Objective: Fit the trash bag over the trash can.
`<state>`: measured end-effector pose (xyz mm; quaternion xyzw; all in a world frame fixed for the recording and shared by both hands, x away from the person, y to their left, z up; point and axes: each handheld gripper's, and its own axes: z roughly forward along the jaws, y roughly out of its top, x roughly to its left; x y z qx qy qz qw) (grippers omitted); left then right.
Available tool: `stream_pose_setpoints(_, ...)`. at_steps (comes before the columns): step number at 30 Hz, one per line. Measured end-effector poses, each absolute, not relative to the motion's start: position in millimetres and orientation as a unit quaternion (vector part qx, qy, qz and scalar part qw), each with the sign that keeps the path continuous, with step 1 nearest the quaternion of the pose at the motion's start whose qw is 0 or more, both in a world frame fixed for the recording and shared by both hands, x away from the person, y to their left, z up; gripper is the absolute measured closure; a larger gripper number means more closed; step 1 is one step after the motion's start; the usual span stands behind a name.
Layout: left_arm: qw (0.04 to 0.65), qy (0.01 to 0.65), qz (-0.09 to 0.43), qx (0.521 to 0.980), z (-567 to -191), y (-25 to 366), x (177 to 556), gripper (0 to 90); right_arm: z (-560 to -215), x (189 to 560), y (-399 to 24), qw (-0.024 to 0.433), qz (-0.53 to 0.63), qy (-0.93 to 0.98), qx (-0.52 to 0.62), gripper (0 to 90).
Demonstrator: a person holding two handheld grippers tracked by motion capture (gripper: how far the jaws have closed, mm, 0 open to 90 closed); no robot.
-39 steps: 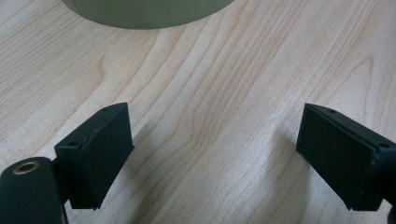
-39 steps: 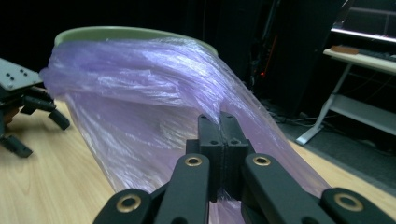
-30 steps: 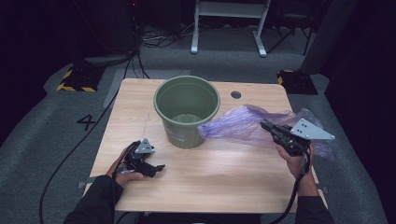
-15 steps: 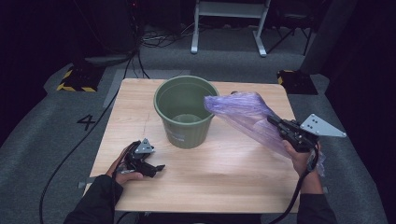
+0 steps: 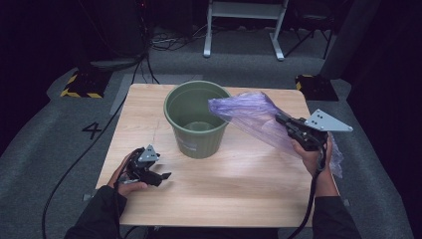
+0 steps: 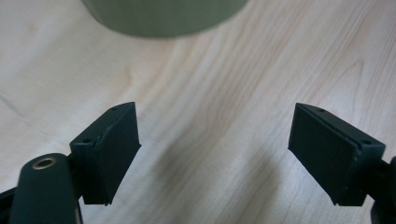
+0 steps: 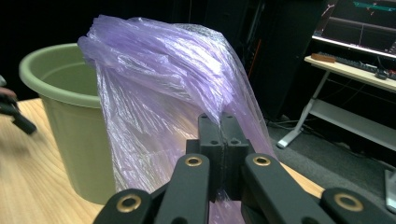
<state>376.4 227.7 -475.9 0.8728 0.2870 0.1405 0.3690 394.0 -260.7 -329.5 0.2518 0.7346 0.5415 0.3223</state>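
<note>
A green plastic bucket (image 5: 196,119) stands upright at the middle of the wooden table (image 5: 239,189). My right gripper (image 5: 279,119) is shut on a thin purple plastic bag (image 5: 249,114) and holds it in the air right of the bucket. The bag's free end reaches the bucket's rim. In the right gripper view the bag (image 7: 163,79) rises from the closed jaws of the right gripper (image 7: 223,122), with the bucket (image 7: 60,121) behind it. My left gripper (image 5: 164,175) rests low at the table's front left. It is open with nothing between its jaws, which have just been closing slightly. Its pads (image 6: 116,144) frame bare wood below the bucket's base (image 6: 163,16).
A white metal frame (image 5: 244,25) stands on the floor behind the table. Black-and-yellow blocks (image 5: 79,84) lie at the far corners. A cable trails off the left side. A desk with a keyboard (image 7: 355,70) stands to the right.
My right gripper has lifted the purple bag off the table, and the bag's free end now hangs at the bucket's rim. The left hand stayed in place.
</note>
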Motion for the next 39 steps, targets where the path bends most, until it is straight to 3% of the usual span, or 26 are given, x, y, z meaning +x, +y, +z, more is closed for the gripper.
stream_pose_setpoints(6,0.387,0.304,0.183,0.851,-462,234,381,15.7,-329,405,-248,0.328,0.521,0.747,0.252,90.0)
stream_pose_setpoints(18,0.456,0.302,0.215,0.809,-413,250,385,16.1,-322,427,-232,0.324,0.503,0.760,0.253,90.0)
stream_pose_setpoints(24,0.472,0.283,0.251,0.797,-378,236,381,16.3,-316,431,-221,0.320,0.497,0.769,0.245,90.0)
stream_pose_setpoints(39,0.491,0.230,0.259,0.799,-329,200,381,17.4,-316,437,-179,0.316,0.460,0.804,0.204,90.0)
